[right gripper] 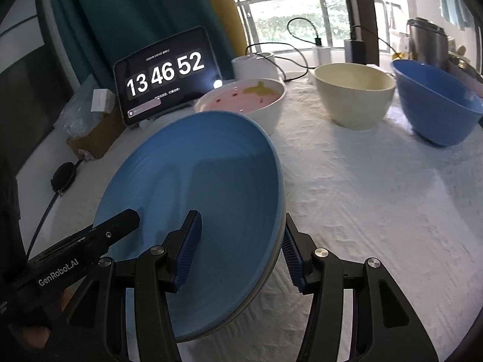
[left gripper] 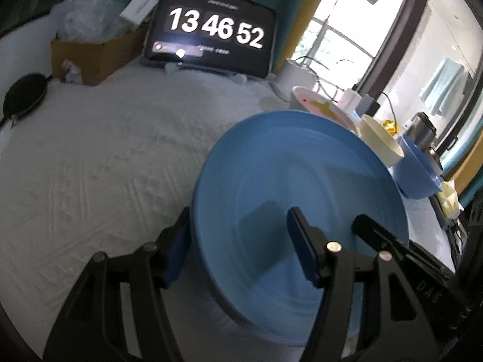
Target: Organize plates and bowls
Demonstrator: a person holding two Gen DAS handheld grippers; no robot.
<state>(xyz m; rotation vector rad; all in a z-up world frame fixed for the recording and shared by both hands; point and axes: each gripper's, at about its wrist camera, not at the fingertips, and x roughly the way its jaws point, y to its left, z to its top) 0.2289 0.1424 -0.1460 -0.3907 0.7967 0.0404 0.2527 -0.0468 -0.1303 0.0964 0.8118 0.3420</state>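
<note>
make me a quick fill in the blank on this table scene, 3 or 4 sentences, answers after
1. Both grippers, the left gripper and the right gripper, straddle opposite sides of the rim of the large round ____ plate.
2. The glossy blue bowl stands right beside the plain ____ bowl.
3. The white bowl with pink and yellow patches inside sits just in front of the dark tablet showing a ____.
4. The table is covered by a textured ____ cloth.

Answers: blue; cream; clock; white

- Daylight floods from the window [right gripper: 289,9] beyond the jaws, blown out white.
- Fisheye bends the edges; both views slightly motion-blurred, corners vignetted dark.
</note>
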